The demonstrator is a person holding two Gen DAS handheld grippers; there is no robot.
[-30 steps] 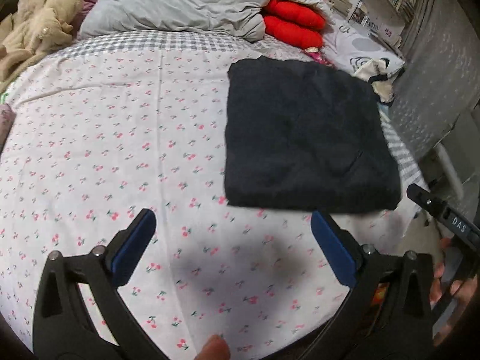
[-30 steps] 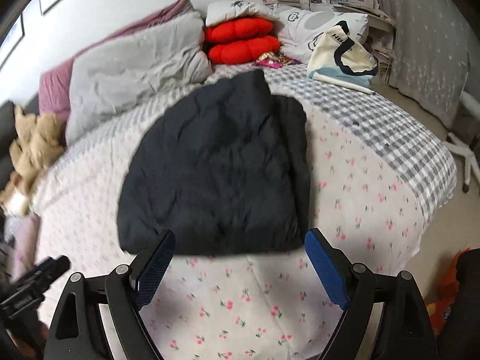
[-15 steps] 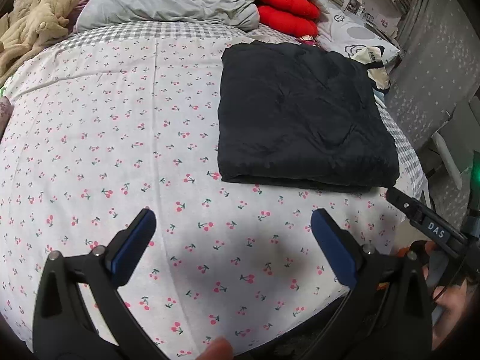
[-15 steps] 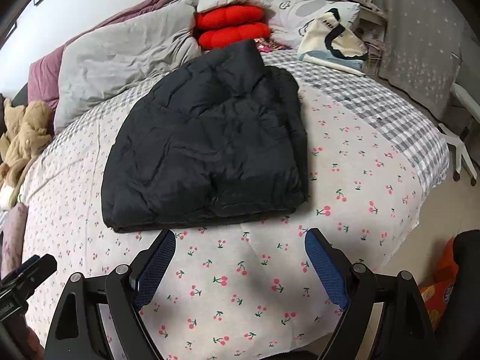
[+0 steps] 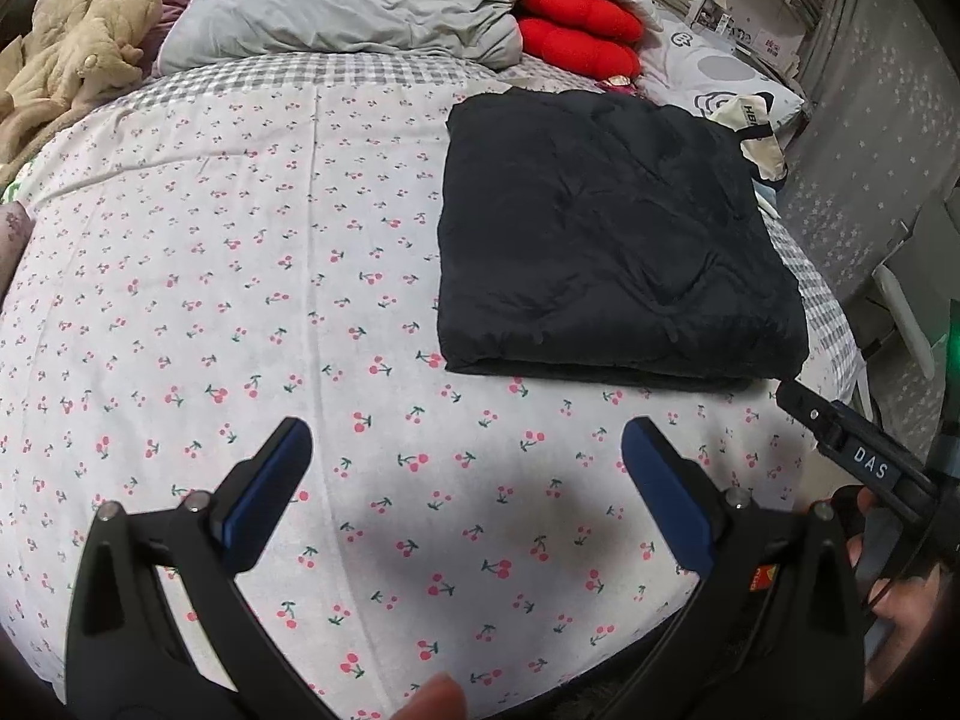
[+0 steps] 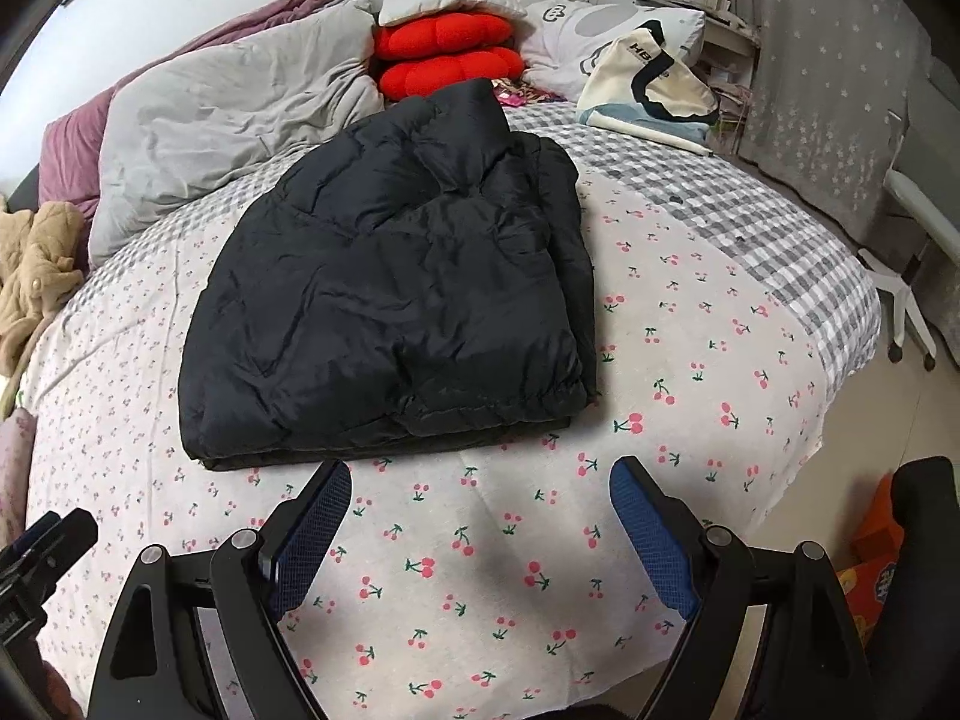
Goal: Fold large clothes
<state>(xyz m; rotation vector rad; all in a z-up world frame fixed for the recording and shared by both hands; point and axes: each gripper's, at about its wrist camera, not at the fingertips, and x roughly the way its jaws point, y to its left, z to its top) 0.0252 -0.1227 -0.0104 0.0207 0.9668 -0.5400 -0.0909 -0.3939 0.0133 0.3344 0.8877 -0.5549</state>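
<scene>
Jacket: black puffer jacket (image 6: 390,300) folded on the bed (image 6: 690,324) — mid-frame, just above my right gripper (image 6: 480,516).
Grippers: left gripper (image 5: 465,468) and right both wide, empty — right nearer.

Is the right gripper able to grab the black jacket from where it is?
Probably yes. The right gripper is open, and only bare cherry-print sheet lies between it and the folded black jacket's near edge.
</scene>
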